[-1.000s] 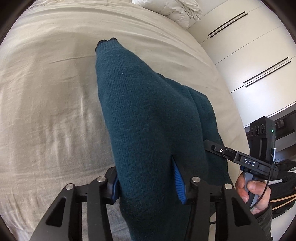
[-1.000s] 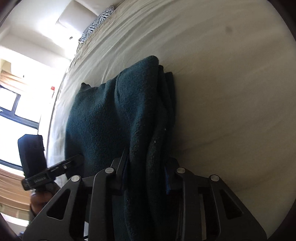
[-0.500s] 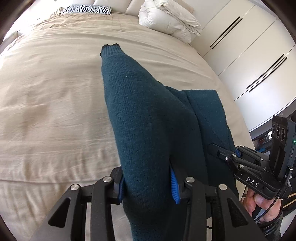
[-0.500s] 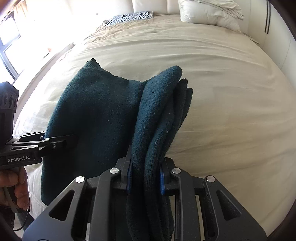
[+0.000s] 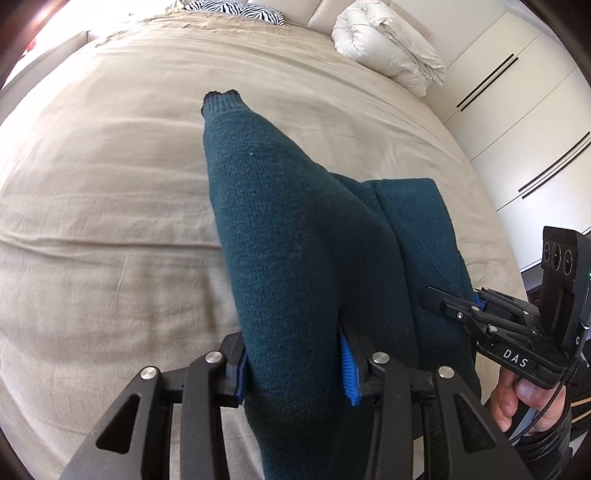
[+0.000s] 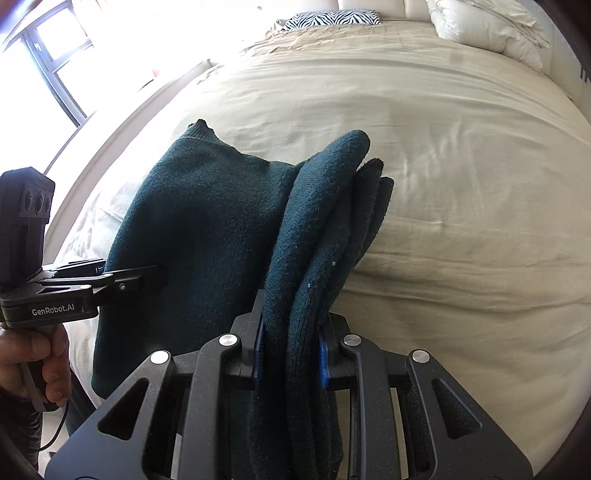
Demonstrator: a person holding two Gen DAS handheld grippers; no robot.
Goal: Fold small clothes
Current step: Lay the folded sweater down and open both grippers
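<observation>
Sweater [image 5: 295, 236]: one dark teal knit, held clear above the bed [image 5: 110, 206], gripped at both near corners and hanging away from the jaws toward the mattress. Left gripper [image 5: 295, 363] is clamped on a thick single bunch; its blue pads [image 5: 349, 363] are pressed into the knit. Right gripper [image 6: 290, 352] is closed narrow on a stack of several folded layers. Long axis is seen running forward from each set of jaws, far end lowest, ribbed cuff or hem [image 5: 221, 98] leading. Both grippers are equally engaged, side by side, neither nearer. Lay-down is judged to start at the far edge, the grippers then brought down toward the near side.

Counts: one sweater, two grippers, two hands, one zebra cushion [image 6: 332, 16], one white duvet bundle [image 5: 388, 44].
</observation>
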